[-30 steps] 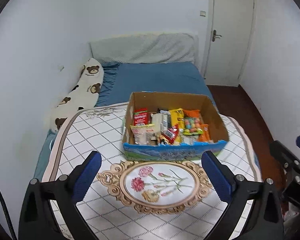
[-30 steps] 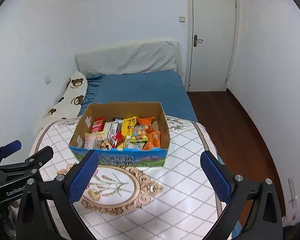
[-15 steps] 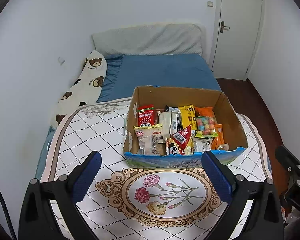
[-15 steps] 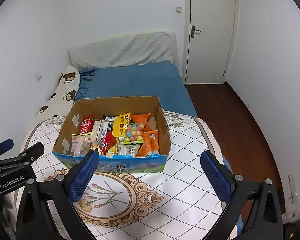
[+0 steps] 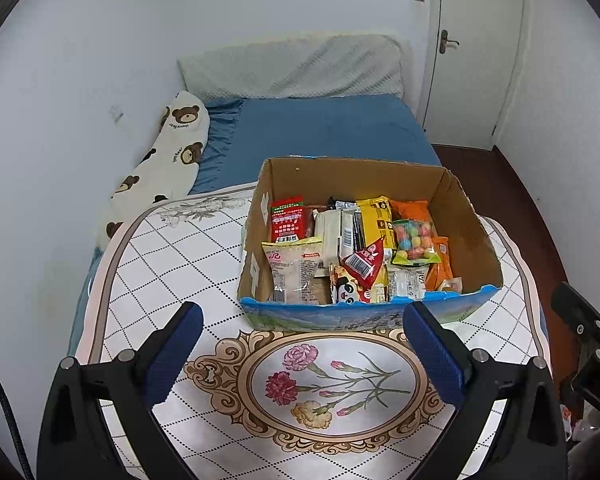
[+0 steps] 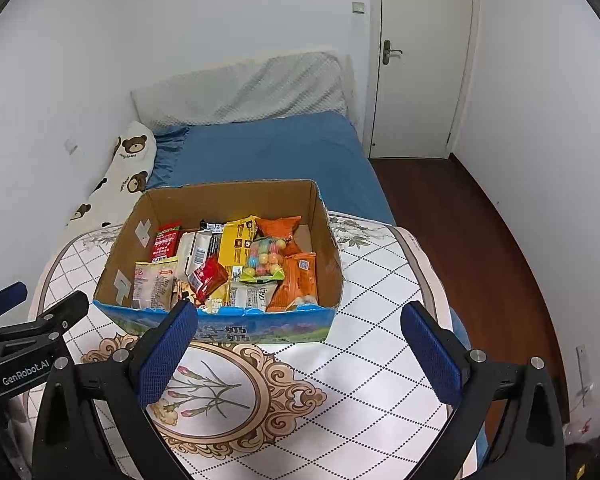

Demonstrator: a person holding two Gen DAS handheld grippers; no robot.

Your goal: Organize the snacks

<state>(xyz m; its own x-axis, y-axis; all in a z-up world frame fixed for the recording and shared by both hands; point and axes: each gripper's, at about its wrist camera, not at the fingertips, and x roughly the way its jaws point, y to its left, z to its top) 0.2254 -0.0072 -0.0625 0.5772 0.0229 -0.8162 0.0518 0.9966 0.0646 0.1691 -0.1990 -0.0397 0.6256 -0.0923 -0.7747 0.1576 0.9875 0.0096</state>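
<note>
Snacks all sit in the box [image 5: 472,236] on the table [image 5: 172,256], none on the cloth that you can see; box near table's far edge, bed [image 5: 320,128] behind. Both tongs wide and holding nothing: left gripper [image 5: 300,354] hangs short of the box's front wall, right gripper [image 6: 298,354] likewise, its left pad overlapping the box's front left corner in its own view, w/ contact not clear. Scene fits packets just tidied in, or packets waiting to be sorted out; can't tell which, so no move called. Handling, by judgement: all light film packs, slick & crinkly, will slide if you pinch flat faces. Take them by a crimped end seal or across the narrow width. Pale bun pack [image 5: 294,270] front left looks soft, squashes easy, so go gentle at the seal. Red pack [image 5: 287,220] behind it flat, stiffer. Yellow pack [image 5: 376,220] mid-back is propped up, top edge free = easiest hold. Candy bag [image 5: 412,240] lumpy w/ loose balls, will shift; grab the green seal strip. Orange pack [image 5: 438,268] by right wall is tight to the cardboard, little room for a pad there. Red triangle pack [image 5: 366,264] lies on top, tip up. Box itself: thin cardboard, walls flex, front rim torn; if you shift it, push low.
</note>
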